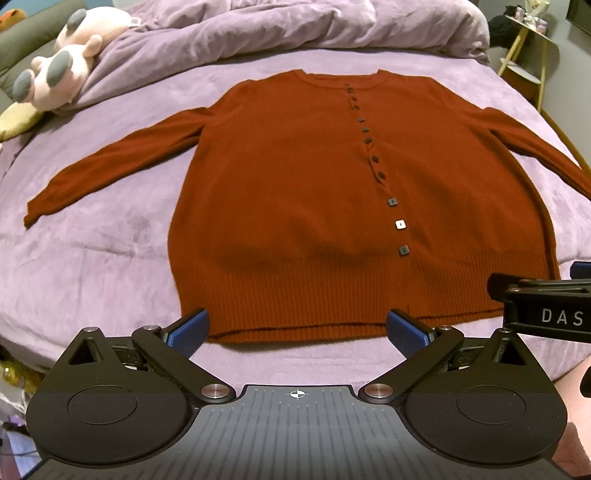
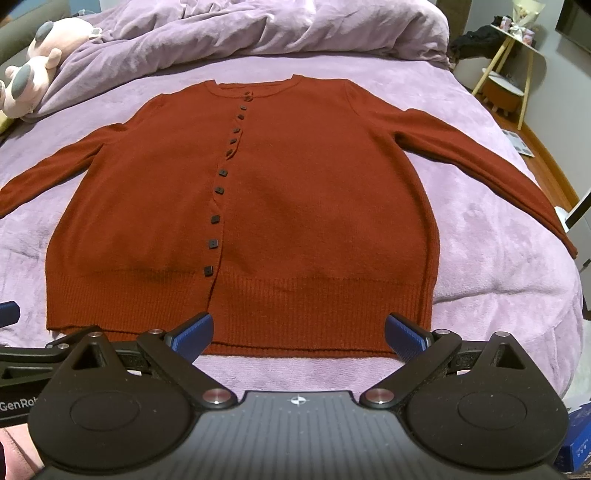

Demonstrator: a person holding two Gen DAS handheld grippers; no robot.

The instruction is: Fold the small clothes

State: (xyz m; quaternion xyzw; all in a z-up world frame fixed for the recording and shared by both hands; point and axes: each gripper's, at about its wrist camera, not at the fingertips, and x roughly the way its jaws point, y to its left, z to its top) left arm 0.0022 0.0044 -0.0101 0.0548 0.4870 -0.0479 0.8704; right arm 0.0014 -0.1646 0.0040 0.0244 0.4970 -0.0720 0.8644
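Biggest thing first: the bed [image 1: 110, 258], covered w/ a purple sheet, w/ a rumpled purple duvet [image 1: 295, 26] bunched at the far end. A pink plush toy [image 1: 70, 48] lies at the far left by the duvet, and a small side table [image 2: 517, 48] w/ yellow legs stands off the bed's right side.

The red cardigan [image 1: 295, 184] lies flat in the middle of the bed, front up, buttoned, collar away from me and ribbed hem nearest. Both sleeves [image 1: 110, 155] are spread out to the sides, the right one running to the bed edge in the right wrist view. A row of small square buttons [image 1: 400, 224] runs down the front; one catches the light and reads white.

Progress, as I judge it: nothing folded yet. The cardigan is only laid out & smoothed; sleeves, sides and the hem-to-collar fold are all left to do. I'd call this the very start.

My left gripper [image 1: 295, 328] hovers just short of the hem, fingers spread wide, nothing between them. My right gripper [image 2: 299, 330] is the same at the hem's right half: spread apart, empty, blue pads [image 2: 194, 332] not touching the knit as far as I can tell.

Writing: "DAS" on the right gripper's side as seen from the left wrist cam, cut off by the frame edge; "GenRob" on the left gripper's body in the right wrist cam, also cut off. No readable label on the cardigan.
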